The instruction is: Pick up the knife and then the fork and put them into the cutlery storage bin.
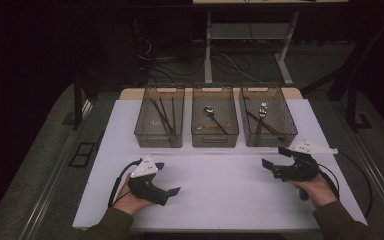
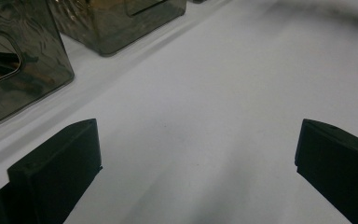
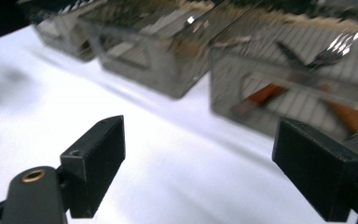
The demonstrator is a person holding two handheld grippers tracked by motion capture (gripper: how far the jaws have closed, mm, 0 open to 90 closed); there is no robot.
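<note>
Three smoky clear bins stand in a row at the back of the white table (image 1: pixel 220 185). The left bin (image 1: pixel 160 116) holds dark chopsticks, the middle bin (image 1: pixel 215 116) a spoon, the right bin (image 1: pixel 268 116) a fork and wooden-handled utensils. My left gripper (image 1: pixel 166 177) rests low at the front left, open, nothing between its jaws (image 2: pixel 196 158). My right gripper (image 1: pixel 276 157) hovers at the front right, just before the right bin, open and empty (image 3: pixel 198 158). The fork (image 3: pixel 331 51) shows through the bin wall in the right gripper view.
Table legs and cables (image 1: pixel 230 62) lie on the dark floor behind the table. The table's front edge runs just ahead of the person's sleeves (image 1: pixel 337 220).
</note>
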